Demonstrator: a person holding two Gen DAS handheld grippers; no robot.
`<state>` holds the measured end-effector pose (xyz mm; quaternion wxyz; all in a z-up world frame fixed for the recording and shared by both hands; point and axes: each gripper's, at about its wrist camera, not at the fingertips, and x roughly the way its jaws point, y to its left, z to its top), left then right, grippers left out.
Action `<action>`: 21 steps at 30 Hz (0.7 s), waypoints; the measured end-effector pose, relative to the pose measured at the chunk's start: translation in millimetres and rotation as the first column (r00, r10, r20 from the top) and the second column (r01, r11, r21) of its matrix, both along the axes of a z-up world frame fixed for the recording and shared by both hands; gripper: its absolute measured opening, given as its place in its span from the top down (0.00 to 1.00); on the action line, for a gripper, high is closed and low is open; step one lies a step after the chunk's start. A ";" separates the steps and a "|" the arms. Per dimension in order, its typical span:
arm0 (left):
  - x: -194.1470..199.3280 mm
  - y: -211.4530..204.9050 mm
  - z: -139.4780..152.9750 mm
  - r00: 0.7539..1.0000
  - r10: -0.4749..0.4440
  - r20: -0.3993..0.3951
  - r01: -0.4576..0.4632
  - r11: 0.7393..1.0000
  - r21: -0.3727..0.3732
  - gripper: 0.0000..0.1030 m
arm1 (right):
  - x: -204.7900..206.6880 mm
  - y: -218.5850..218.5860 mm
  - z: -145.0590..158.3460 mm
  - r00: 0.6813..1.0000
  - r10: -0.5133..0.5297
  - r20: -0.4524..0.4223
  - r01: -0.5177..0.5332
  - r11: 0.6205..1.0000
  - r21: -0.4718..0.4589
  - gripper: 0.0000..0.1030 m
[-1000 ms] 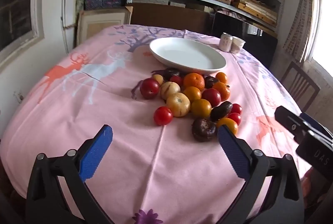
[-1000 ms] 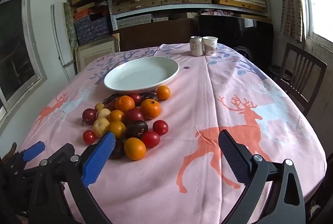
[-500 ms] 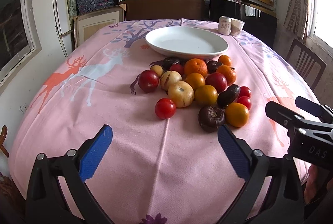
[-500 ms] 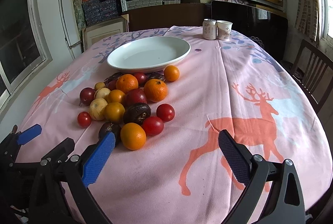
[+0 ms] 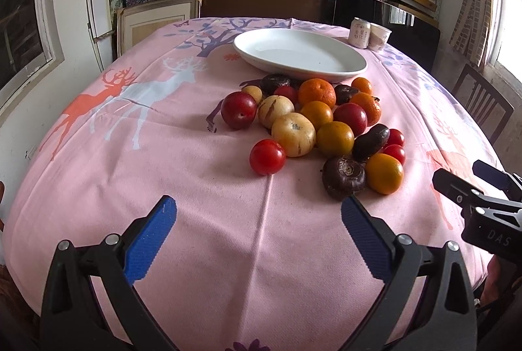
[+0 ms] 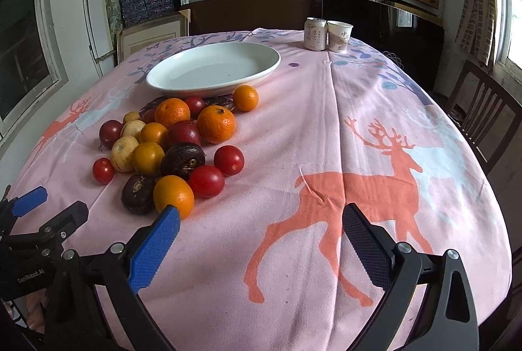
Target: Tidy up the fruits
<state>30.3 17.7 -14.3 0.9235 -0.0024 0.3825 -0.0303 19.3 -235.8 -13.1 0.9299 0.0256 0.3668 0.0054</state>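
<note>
The fruits lie in a loose pile on the pink deer-print cloth of the surface, just in front of the white plate, whose near rim the farthest pieces touch or nearly touch. The pile mixes oranges, red tomatoes, dark purple fruits and pale yellow ones; a single red tomato sits at its near left edge. The plate holds nothing. Behind it stand a can and a paper cup, side by side. The left tool hovers before the pile, fingers spread wide, gripping nothing. The right tool hangs likewise spread and unladen, its left finger just short of the nearest orange.
</note>
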 end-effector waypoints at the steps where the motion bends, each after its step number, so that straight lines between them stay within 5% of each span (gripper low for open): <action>1: 1.3 -0.5 -0.9 1.000 -0.003 -0.006 0.003 1.000 0.003 0.04 | 0.9 -1.8 -2.0 1.000 0.001 -0.005 -0.001 1.000 0.013 0.03; 21: 6.1 -2.5 -4.6 0.999 -0.020 -0.039 0.019 1.000 -0.024 0.04 | 5.2 3.3 -3.1 1.000 0.026 -0.002 -0.026 1.000 0.006 0.03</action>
